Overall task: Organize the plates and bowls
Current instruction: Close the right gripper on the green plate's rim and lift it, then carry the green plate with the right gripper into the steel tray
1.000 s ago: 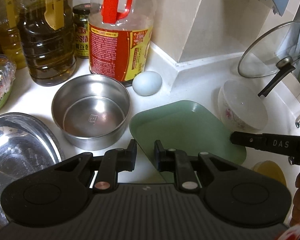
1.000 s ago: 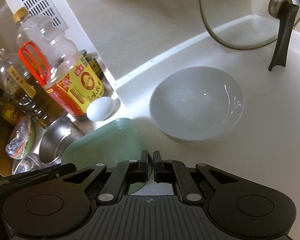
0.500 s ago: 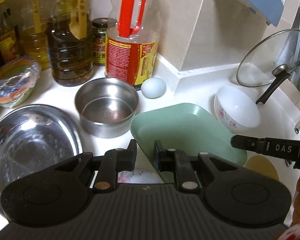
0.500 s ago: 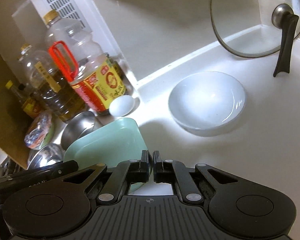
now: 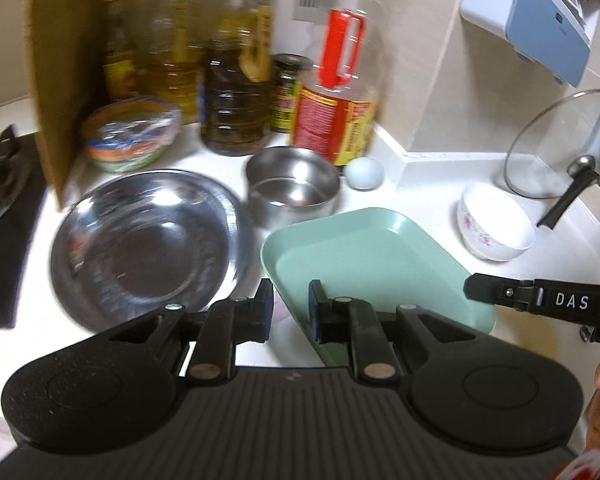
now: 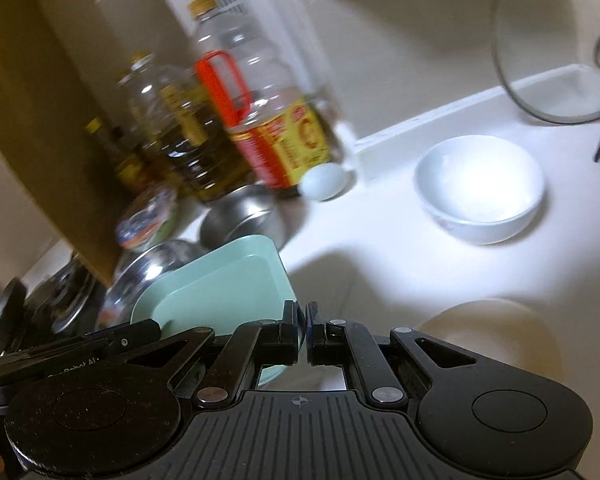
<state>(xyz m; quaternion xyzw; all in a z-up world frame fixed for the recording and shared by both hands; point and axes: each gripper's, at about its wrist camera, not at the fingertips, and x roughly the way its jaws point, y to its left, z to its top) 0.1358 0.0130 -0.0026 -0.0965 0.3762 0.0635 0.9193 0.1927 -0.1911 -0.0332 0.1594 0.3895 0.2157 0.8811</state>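
- The green rectangular plate [image 5: 364, 264] lies near the front edge of the desk [image 5: 432, 184], with its near left corner between the jaws of the left tool [image 5: 290, 308]. The jaws are narrow, but I cannot tell if the pads press on the rim.
- The right tool [image 6: 302, 330] is clenched on the right corner of the same plate, so I judge both hands hold it.
- The white floral bowl [image 5: 496, 224] stands apart toward the right back corner. The small steel bowl [image 5: 294, 188] touches the plate's far edge, and the large steel basin [image 5: 148, 244] is to the left.
- Nothing is stacked yet, so the task seems to be at an early stage.
- Compared with the earlier frame, both views are farther back and higher: the stove [image 5: 0, 184] and a cardboard panel [image 5: 64, 72] now appear at the left.
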